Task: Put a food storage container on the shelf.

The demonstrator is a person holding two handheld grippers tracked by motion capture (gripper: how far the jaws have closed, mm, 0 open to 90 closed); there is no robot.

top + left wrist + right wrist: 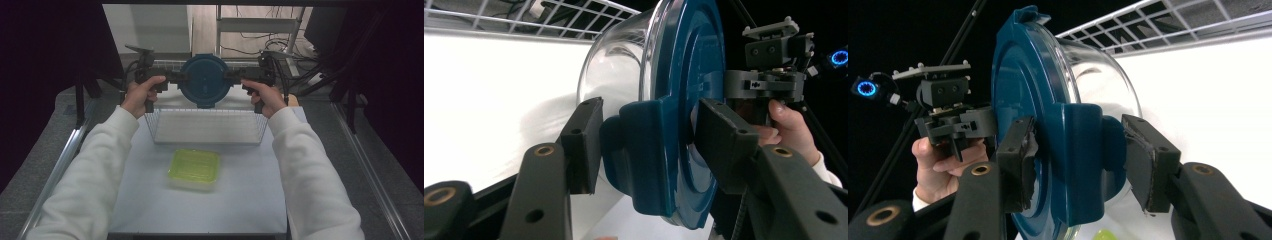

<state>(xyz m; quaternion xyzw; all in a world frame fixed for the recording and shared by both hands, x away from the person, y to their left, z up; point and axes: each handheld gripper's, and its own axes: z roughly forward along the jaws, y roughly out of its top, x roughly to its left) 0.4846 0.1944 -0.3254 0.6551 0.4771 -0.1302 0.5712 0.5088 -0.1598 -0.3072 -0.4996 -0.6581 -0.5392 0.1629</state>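
1. Above the wire basket (207, 125), a round glass container with a dark blue lid (204, 80) hangs in the air, carried between both claws.
2. Left of the container, the left claw (176, 78) grips the lid's side latch; in the left gripper view its pads (583, 145) press on either side of the blue latch tab (644, 150).
3. Right of the container, the right claw (234, 77) clamps the opposite latch; in the right gripper view one pad (1018, 162) sits against the lid face and the other against the far side of the tab (1085, 150).
4. Seen from the high view, the container is tipped on its side, with the lid facing the person and the clear bowl (616, 65) pointing away over the basket.
5. Nearer the person than the basket, a rectangular container with a yellow-green lid (194, 168) sits on the white table (150, 200), well apart from the round container.
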